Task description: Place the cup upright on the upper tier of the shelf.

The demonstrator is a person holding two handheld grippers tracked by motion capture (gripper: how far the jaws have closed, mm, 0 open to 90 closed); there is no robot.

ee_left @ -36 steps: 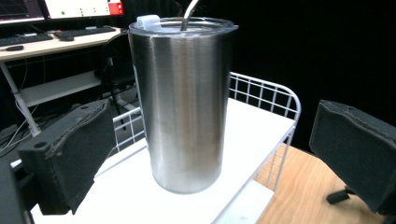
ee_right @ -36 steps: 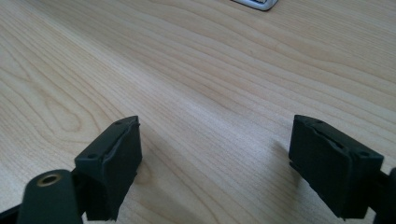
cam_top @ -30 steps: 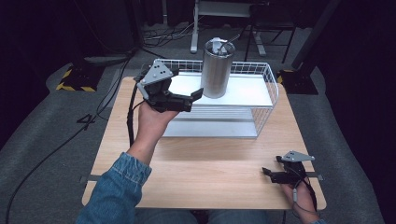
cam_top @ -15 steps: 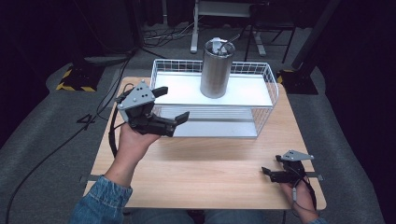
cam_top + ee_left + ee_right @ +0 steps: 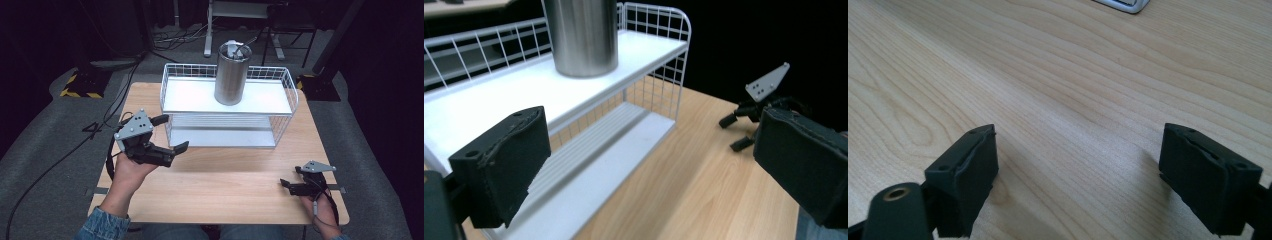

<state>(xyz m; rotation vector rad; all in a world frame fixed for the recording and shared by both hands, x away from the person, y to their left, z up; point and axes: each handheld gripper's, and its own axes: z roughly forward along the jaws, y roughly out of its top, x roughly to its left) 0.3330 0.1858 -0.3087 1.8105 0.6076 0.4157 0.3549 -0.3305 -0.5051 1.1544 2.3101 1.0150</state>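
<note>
Now that it has drawn back from the basket (image 5: 227,122), the left hand-held gripper (image 5: 169,134) gapes empty

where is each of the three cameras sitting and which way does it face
High view: above the person's side, facing forward and down on the table, the wire rack and steel canister; both forearms and hands hold the left gripper and right gripper.
Left gripper view: rides the left gripper, faces across the rack toward the canister; own jaws wide apart.
Right gripper view: rides the right gripper, low, faces along the bare tabletop; own jaws apart.
Shared: the high view and left gripper view both show the rack, the canister and the right gripper.
</note>
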